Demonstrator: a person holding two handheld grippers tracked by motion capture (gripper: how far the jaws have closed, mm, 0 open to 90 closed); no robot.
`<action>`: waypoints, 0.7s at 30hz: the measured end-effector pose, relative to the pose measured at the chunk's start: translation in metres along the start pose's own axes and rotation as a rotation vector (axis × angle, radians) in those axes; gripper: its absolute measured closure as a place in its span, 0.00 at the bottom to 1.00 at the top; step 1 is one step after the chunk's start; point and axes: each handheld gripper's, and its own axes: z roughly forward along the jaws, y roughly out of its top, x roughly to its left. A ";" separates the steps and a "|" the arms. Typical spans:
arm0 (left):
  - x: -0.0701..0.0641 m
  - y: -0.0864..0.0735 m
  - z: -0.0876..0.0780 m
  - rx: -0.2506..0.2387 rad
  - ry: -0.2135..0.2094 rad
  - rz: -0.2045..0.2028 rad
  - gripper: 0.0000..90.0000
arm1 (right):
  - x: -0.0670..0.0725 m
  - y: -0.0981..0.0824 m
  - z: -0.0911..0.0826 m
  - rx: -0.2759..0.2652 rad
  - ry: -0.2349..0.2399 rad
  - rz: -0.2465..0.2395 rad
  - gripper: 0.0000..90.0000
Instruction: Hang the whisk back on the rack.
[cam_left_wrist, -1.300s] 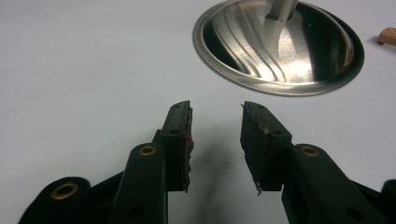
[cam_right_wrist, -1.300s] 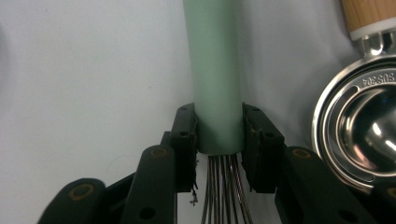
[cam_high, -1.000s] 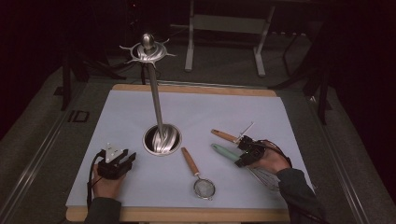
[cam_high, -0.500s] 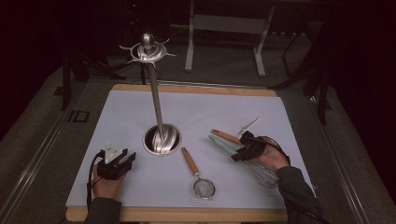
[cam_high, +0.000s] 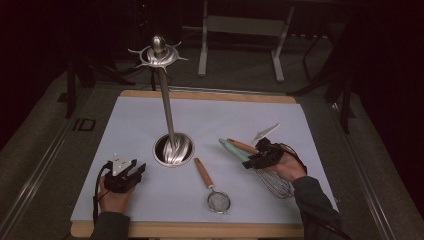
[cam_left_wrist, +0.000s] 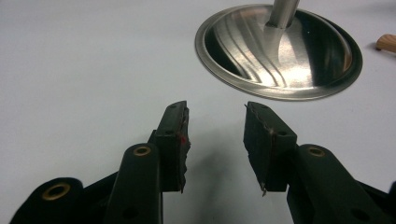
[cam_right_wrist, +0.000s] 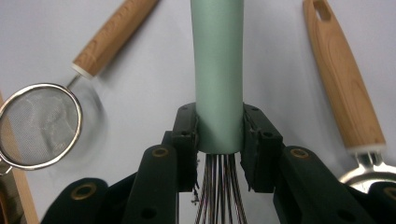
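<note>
Right now the right claw (cam_high: 250, 161) is clamped on the mint-green handle of a whisk (cam_right_wrist: 218, 70), its two pads pressing the handle's lower end from either side, just above where the wires begin. Seen from the high view, the whisk (cam_high: 272, 181) lies at the right of the tabletop (cam_high: 125, 125), its wire cage under the person's right hand (cam_high: 285, 165) and its green handle pointing up and left toward the middle of the white sheet. Just beside it lies a utensil with a wooden handle (cam_right_wrist: 343, 88), roughly parallel to the whisk's handle; its metal end is partly hidden by the claw. A small mesh strainer (cam_high: 218, 201) with a wooden handle lies nearer the front edge, between the two hands.

The left claw (cam_left_wrist: 215, 140) stands open with nothing between its pads, and its jaws have just been opening wider. It hovers low over bare white sheet at the front left, near the round steel base (cam_left_wrist: 280, 51) of a tall utensil stand (cam_high: 165, 100), whose pole rises to a hooked crown (cam_high: 159, 52) with nothing hanging on it.
</note>
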 end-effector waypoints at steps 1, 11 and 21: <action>0.000 0.000 0.000 0.000 0.000 0.000 0.67 | 0.001 0.001 0.000 -0.009 0.004 -0.004 0.77; -0.001 0.000 0.000 0.000 0.007 0.009 0.69 | 0.006 0.009 -0.005 -0.127 0.022 -0.075 0.77; -0.001 0.000 0.000 -0.006 0.001 0.014 0.69 | 0.016 0.024 -0.009 -0.233 0.036 -0.131 0.77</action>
